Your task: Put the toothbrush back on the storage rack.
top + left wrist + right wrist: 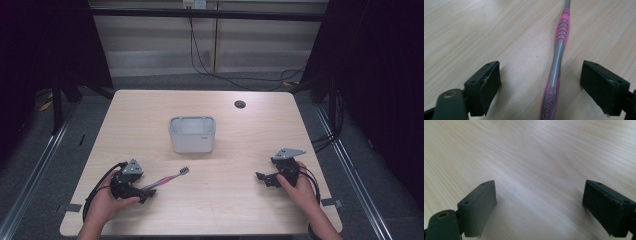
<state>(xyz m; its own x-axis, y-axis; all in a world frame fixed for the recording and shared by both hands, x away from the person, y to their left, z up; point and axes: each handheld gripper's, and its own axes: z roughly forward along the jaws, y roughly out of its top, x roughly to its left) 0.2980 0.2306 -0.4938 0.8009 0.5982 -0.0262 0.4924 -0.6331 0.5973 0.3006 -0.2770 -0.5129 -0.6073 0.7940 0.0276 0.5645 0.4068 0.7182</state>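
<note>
Down at the near left of the table, the person's left hand comes in from the bottom edge with the forearm angled slightly inward, wrapped around the left gripper, which lies low and nearly level over the wood and points toward the grey bin at the table's middle. Its jaws stand wide apart (about as wide as they go). In the left gripper view the toothbrush runs up between them, closer to the jaw at the right of that view, yet neither pad presses on it; pale wood shows on both sides of the handle. So the left gripper straddles the brush without gripping it.

That toothbrush is grey with pink grip sections, lying flat on the table in front of the bin and to its left, well apart from it. Its handle end sits between the left gripper's jaws, and its bristle head points up and to the right, toward the bin's near left corner.

Over on the other side of the bin, near the table's right edge, the right hand holds the right gripper low, with the wrist bent so the jaws point leftward across the table. In the right gripper view the right gripper is spread just as wide, and between the jaws lies bare wood (nothing held, nothing touched). It is well apart from the toothbrush and from the bin.
</note>
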